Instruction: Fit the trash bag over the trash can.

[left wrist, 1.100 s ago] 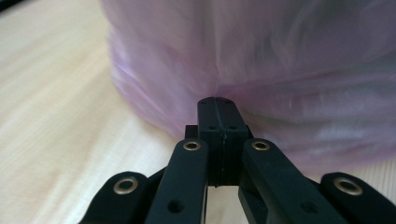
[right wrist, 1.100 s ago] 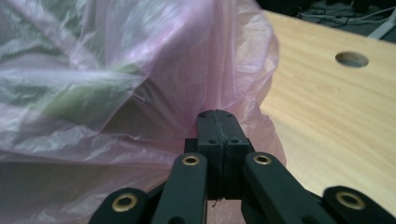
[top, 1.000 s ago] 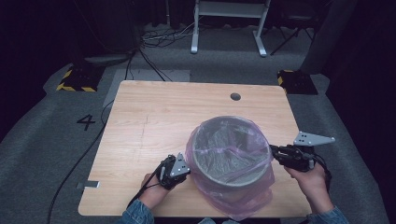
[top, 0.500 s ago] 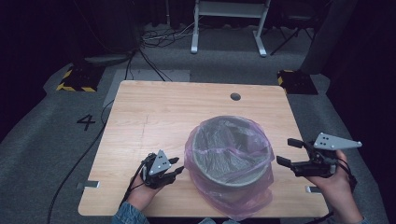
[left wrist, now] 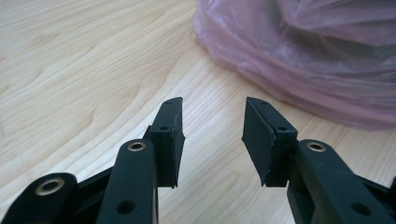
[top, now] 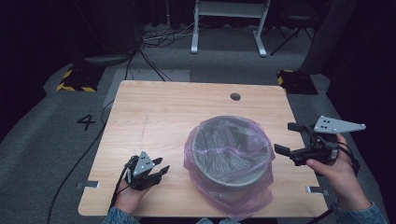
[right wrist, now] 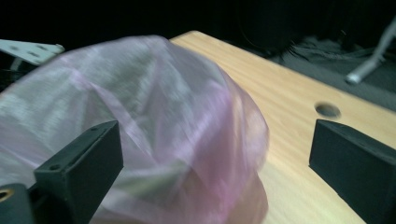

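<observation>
With the pink bag (top: 232, 193) fitted over the grey bin (top: 231, 161) near the desk's (top: 168, 107) front edge, both claws, left claw (top: 159, 171) and right claw (top: 286, 138), have just been opening and flank the bin empty, so the lining step looks finished; next likely a check of the rim.

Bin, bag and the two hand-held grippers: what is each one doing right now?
Bin: upright on the table, lined.
Pink bag: inside the bin, folded over its rim, skirt pooled on the table.
Left hand-held gripper: open, jaws have just been opening, nothing between them, apart from the bag.
Right hand-held gripper: open wide, empty, beside the bag.
</observation>
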`<act>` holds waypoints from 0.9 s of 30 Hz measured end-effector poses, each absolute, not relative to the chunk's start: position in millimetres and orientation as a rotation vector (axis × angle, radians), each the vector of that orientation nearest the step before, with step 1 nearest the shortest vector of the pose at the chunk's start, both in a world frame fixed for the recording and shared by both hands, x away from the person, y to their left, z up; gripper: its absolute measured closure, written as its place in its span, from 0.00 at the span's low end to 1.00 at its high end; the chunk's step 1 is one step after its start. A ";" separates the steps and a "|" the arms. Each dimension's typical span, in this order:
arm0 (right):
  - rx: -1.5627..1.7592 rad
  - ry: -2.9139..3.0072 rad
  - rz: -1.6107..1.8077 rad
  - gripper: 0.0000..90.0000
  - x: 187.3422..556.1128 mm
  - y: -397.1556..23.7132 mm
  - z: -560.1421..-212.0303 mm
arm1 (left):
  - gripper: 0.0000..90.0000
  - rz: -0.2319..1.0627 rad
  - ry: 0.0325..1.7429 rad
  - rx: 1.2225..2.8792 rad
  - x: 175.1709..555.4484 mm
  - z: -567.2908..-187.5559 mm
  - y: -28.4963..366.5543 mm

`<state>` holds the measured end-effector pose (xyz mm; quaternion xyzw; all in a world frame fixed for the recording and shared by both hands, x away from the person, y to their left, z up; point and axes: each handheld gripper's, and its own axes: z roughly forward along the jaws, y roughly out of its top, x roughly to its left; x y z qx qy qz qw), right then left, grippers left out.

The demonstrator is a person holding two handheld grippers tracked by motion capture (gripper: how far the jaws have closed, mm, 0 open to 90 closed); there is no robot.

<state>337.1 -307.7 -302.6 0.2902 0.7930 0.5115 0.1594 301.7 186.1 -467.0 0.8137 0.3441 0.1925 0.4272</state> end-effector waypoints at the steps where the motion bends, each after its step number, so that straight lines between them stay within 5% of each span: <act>1: 0.830 2.258 1.454 0.07 338.5 -305.3 -298.8 | 0.64 0.484 0.869 2.035 301.0 -467.5 187.4; 4: 0.780 2.275 1.455 0.24 343.2 -296.8 -289.5 | 0.64 0.486 0.887 2.034 299.7 -469.1 190.9; 12: 0.731 2.294 1.418 0.34 354.4 -272.1 -278.3 | 0.64 0.492 0.930 2.034 299.8 -473.8 201.4; 27: 0.678 2.385 1.472 0.25 370.3 -188.6 -278.4 | 0.62 0.491 0.962 2.048 308.2 -480.9 207.9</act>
